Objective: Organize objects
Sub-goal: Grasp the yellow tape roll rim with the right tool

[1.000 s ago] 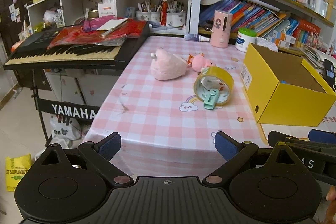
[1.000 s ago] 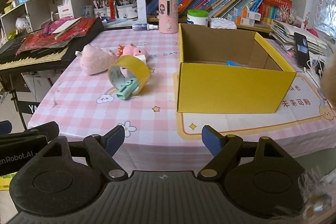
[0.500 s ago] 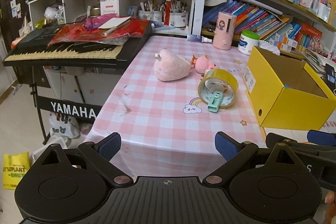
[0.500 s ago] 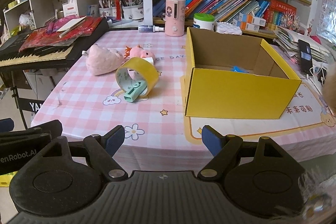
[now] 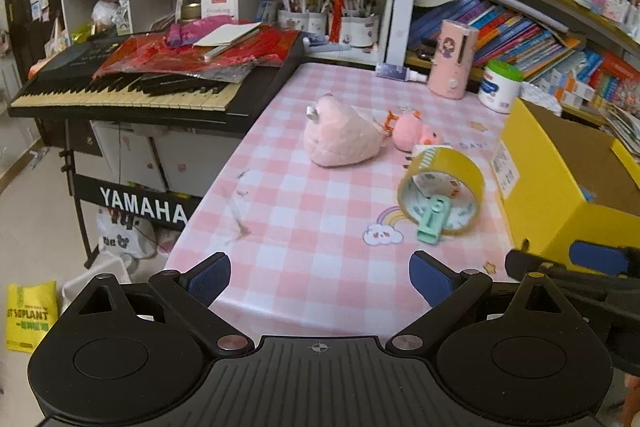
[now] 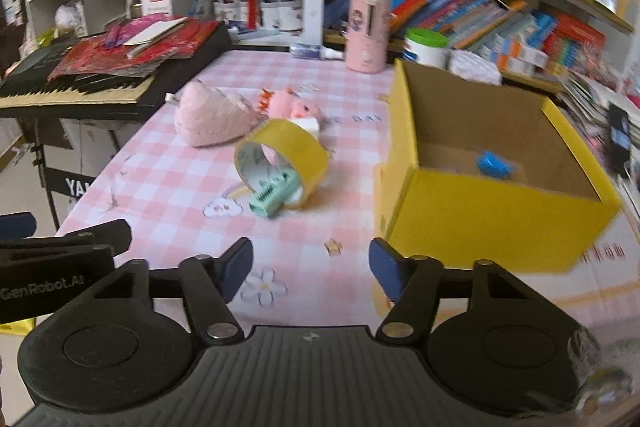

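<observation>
Landmark: yellow box [image 6: 496, 211], open-topped, standing on the pink-checked tabletop [image 5: 320, 211].

Inside the box: one small blue object [image 6: 493, 165] on the floor, near the far wall.

Left of the box, close by: roll of yellow tape [image 6: 282, 157] tipped on its edge, with a mint-green clip [image 6: 274, 197] lying in and out of its opening.

Beyond the tape, farther left of the box: pale pink plush [image 5: 340, 141] and smaller pink plush toy [image 5: 414, 135], side by side, apart from the box.

Behind the box: pink cylindrical dispenser [image 6: 368, 33] and white tub with green lid [image 6: 426, 47].

Far left of the box: keyboard [image 5: 132, 87], piled with red wrapping.

Left gripper [image 5: 320, 277]: jaws wide, empty, at the near tabletop edge.

Right gripper [image 6: 310, 269]: jaws wide, empty, just before the box's near left corner.
</observation>
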### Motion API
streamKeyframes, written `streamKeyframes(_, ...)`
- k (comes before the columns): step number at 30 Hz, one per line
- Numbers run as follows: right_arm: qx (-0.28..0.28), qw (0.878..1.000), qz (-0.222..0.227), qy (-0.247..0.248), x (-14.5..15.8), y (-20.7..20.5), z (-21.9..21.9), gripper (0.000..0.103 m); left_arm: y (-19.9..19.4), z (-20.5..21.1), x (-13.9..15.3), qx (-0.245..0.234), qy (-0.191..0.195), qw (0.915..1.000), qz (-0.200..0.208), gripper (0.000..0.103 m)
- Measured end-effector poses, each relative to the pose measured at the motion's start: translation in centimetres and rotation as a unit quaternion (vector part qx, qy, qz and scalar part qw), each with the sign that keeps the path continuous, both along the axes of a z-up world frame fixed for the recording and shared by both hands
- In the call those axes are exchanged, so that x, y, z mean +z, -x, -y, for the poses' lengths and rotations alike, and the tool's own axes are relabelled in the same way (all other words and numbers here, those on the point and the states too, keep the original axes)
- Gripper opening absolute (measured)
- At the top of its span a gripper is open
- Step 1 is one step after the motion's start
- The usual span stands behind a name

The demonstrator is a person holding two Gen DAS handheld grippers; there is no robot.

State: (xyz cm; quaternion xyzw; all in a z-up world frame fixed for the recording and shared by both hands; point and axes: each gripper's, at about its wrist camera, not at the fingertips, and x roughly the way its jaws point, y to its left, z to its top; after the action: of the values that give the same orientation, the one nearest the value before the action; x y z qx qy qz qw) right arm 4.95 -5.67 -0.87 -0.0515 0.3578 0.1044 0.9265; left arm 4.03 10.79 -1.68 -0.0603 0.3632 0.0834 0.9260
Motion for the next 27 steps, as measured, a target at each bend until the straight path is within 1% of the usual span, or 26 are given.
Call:
streamKeyframes(3,0.017,1.000,0.003,0.002,0.0,-2.1,-0.5,0.057,-1.5,-0.3,-0.3,0.013,0.000,0.9999,-0.006,0.098)
streamKeyframes(8,0.039,0.999,-0.004,0.012,-0.7,-6.0,-1.4,0.056,-3.8,-0.9,-1.1,0.042,0.004,0.9988,-0.024,0.098)
streamKeyframes(17,0.076,0.995,-0.025,0.053,-3.5,-12.1,-3.4,0.056,-6.2,-1.4,-2.2,0.074,0.006,0.9956,-0.057,0.098)
streamKeyframes(19,0.081,0.995,-0.028,0.055,-4.0,-13.0,-3.6,0.056,-6.6,-1.3,-2.4,0.072,0.010,0.9954,-0.063,0.098)
streamKeyframes(22,0.087,0.994,-0.027,0.057,-4.4,-14.3,-3.7,0.056,-7.1,-0.8,-2.5,0.048,0.022,0.9964,-0.066,0.097)
streamKeyframes(24,0.085,0.995,-0.029,0.046,-4.4,-15.2,-3.5,0.056,-7.5,-0.2,-2.5,0.034,0.022,0.9970,-0.065,0.097)
streamKeyframes(27,0.086,0.995,-0.038,0.015,-4.0,-16.1,-2.9,0.047,-8.0,0.6,-2.5,0.020,0.018,0.9976,-0.064,0.097)
